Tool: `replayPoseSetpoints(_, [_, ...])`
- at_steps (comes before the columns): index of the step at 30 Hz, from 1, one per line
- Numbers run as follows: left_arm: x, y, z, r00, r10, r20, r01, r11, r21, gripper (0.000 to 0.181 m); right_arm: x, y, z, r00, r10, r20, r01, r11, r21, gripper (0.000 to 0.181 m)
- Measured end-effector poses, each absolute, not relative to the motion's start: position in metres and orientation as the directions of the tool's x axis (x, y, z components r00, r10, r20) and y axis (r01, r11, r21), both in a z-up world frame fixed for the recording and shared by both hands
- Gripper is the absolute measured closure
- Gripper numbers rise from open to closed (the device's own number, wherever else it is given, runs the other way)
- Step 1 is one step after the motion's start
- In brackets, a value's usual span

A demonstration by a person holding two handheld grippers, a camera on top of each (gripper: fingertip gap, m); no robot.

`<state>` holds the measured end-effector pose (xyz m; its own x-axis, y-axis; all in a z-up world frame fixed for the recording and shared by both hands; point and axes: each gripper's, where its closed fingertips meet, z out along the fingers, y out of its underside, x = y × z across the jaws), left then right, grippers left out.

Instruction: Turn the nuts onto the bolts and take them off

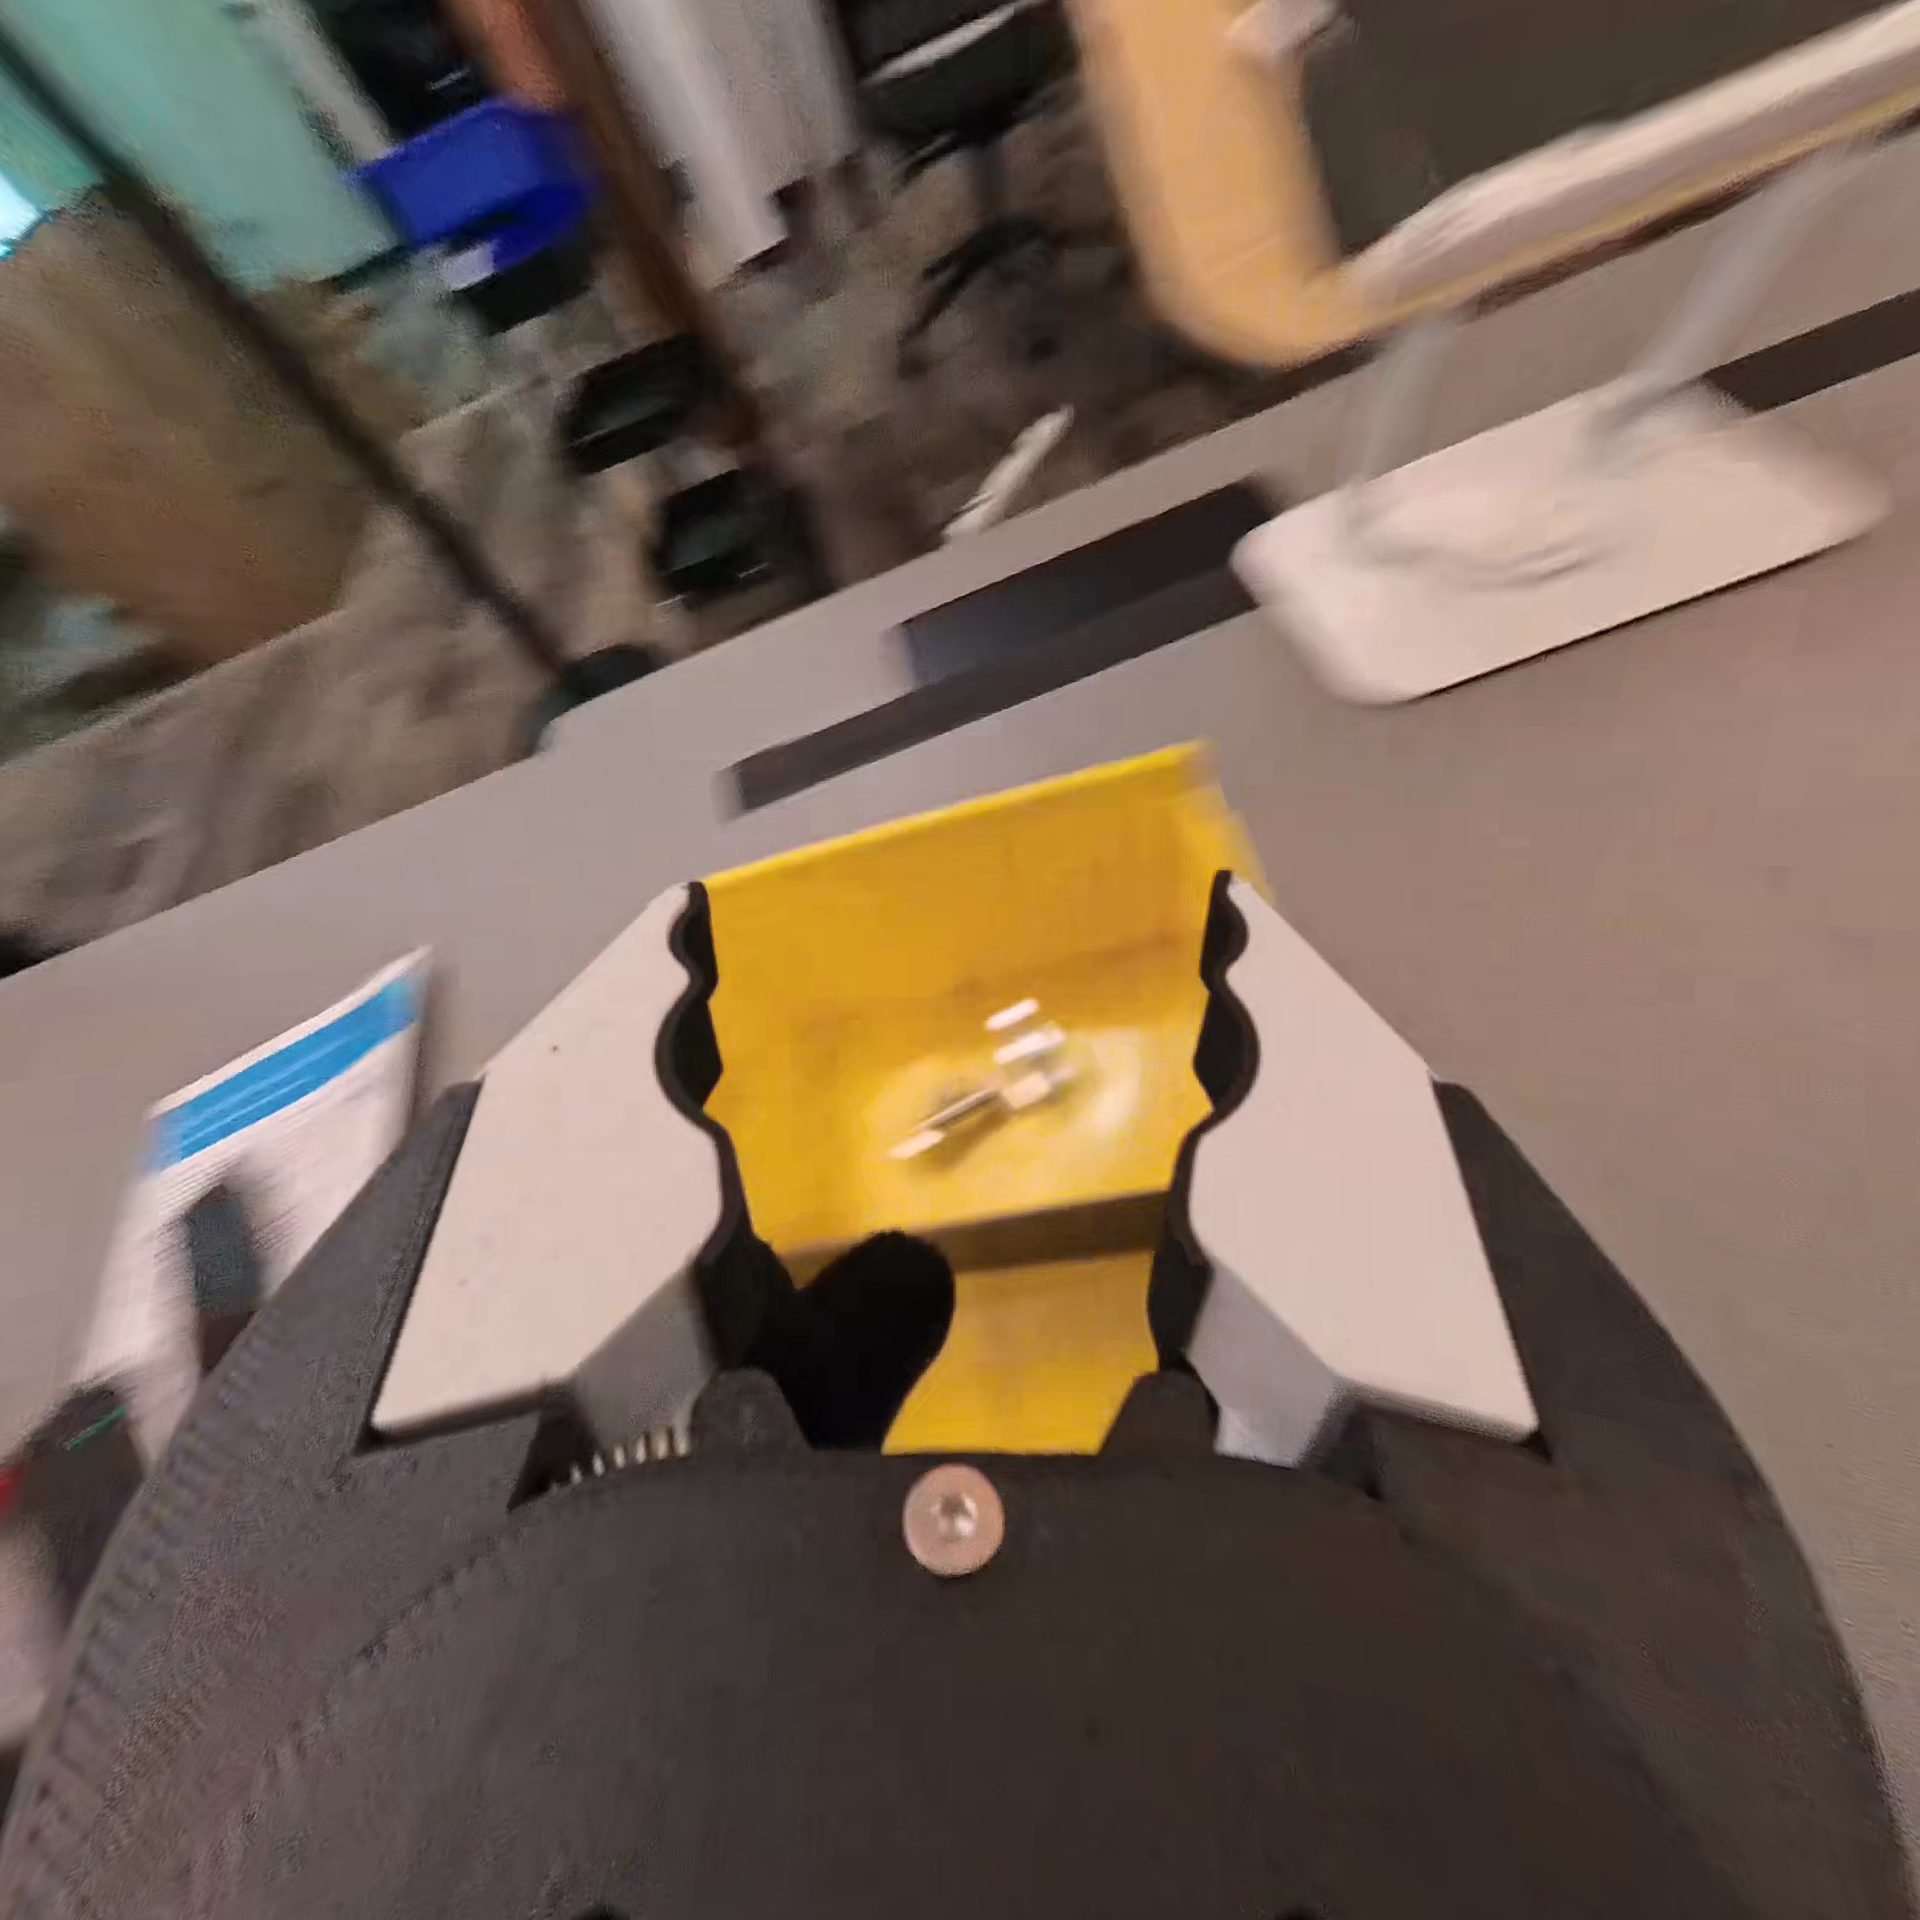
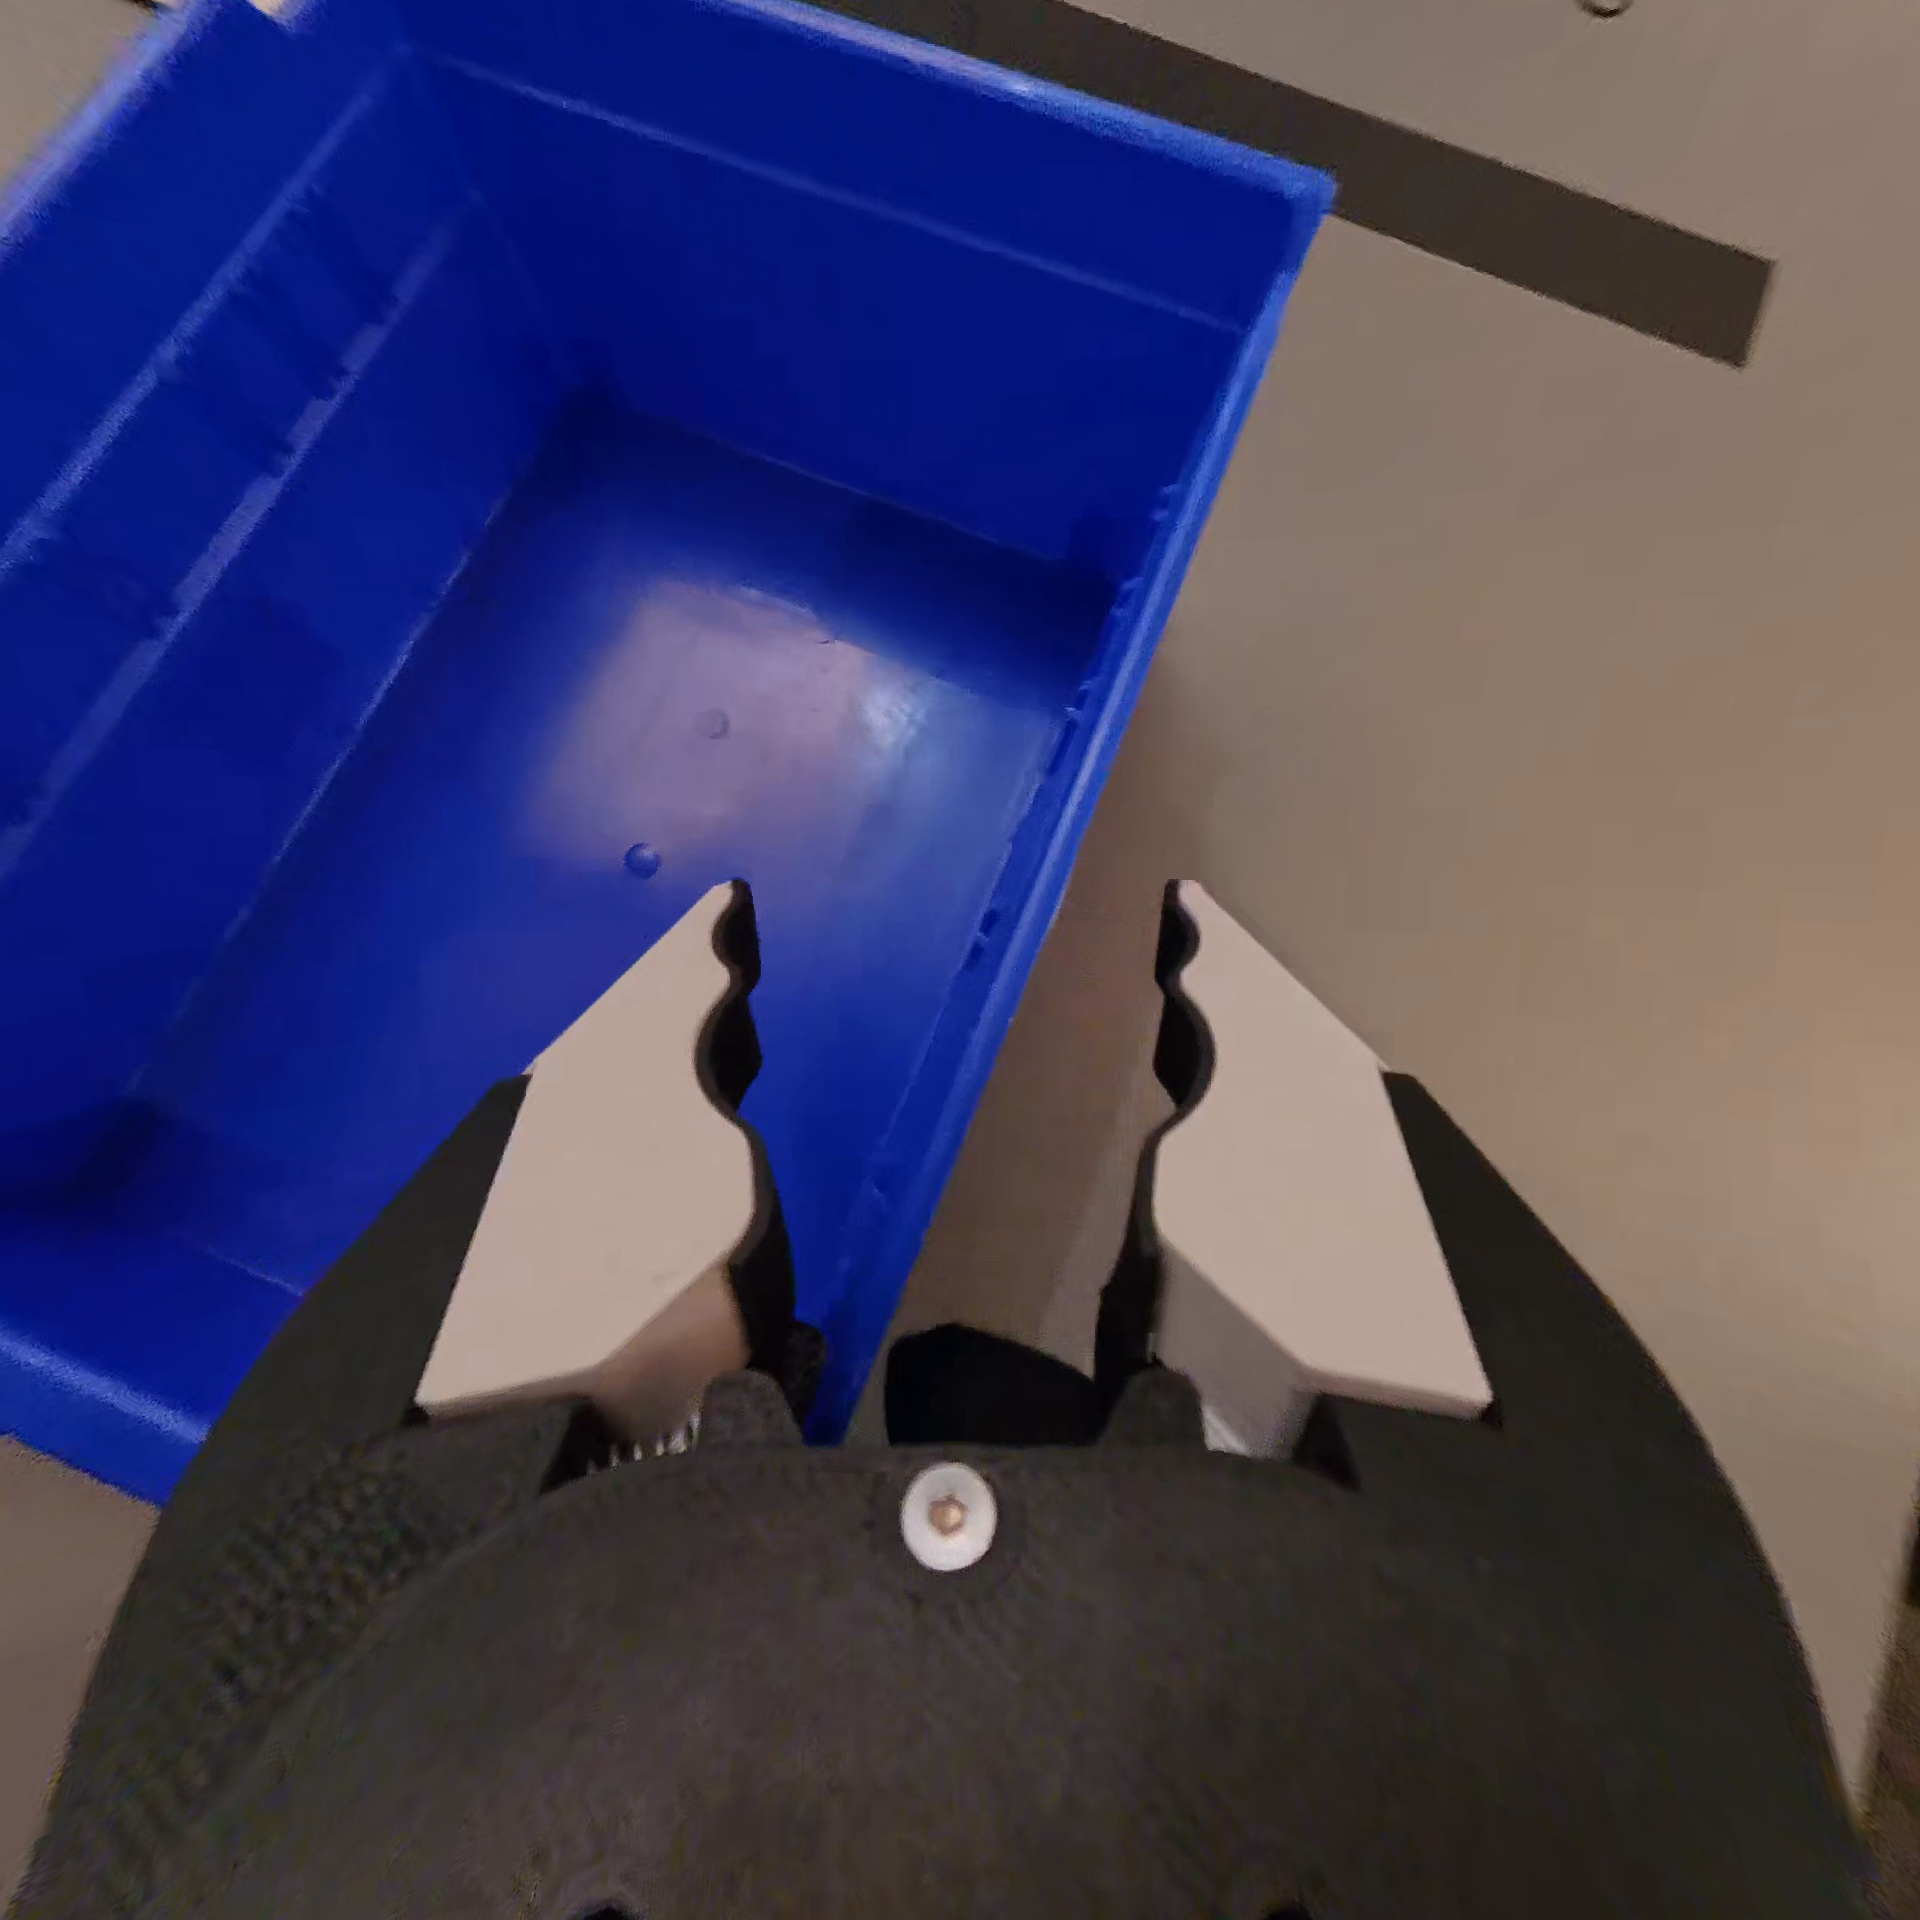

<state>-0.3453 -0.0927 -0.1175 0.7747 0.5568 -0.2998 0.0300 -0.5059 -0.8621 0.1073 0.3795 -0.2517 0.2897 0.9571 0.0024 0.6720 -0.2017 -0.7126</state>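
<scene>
Where tape (image 2: 1558, 234) runs, blue bin (image 2: 665, 436) alongside

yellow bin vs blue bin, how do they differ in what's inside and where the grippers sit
The yellow bin holds small metal nuts and bolts, blurred; the blue bin shows only a bare floor. The left gripper frames the yellow bin's inside between its fingers; the right gripper straddles the blue bin's side wall, one finger over the inside and one outside it. Both grippers are open, and both bins sit on the grey table.
</scene>
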Motion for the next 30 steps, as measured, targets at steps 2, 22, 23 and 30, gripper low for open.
replayPoseSetpoints(2, [-0.386, -0.15, -0.138, 0.697, 0.621, -0.359, 0.112, -0.588, -0.801, 0.082, 0.112, 0.385, -0.249, 0.321, 0.944, 0.076, 0.7, -0.183, -0.69, 0.1])
replayPoseSetpoints(22, [-0.402, -0.244, -0.259, 0.743, 0.629, -0.228, 0.342, -0.649, -0.679, 0.159, 0.02, 0.278, -0.126, 0.272, 0.823, 0.499, 0.621, 0.245, -0.744, 0.102])
replayPoseSetpoints(23, [-0.398, -0.243, -0.26, 0.75, 0.631, -0.197, 0.359, -0.639, -0.68, 0.16, 0.012, 0.264, -0.122, 0.255, 0.832, 0.493, 0.602, 0.262, -0.755, 0.103])
replayPoseSetpoints(30, [-0.415, -0.265, -0.213, 0.63, 0.666, -0.398, 0.255, -0.662, -0.705, 0.104, -0.027, 0.149, -0.12, 0.051, 0.918, 0.394, 0.473, 0.326, -0.819, 0.106])
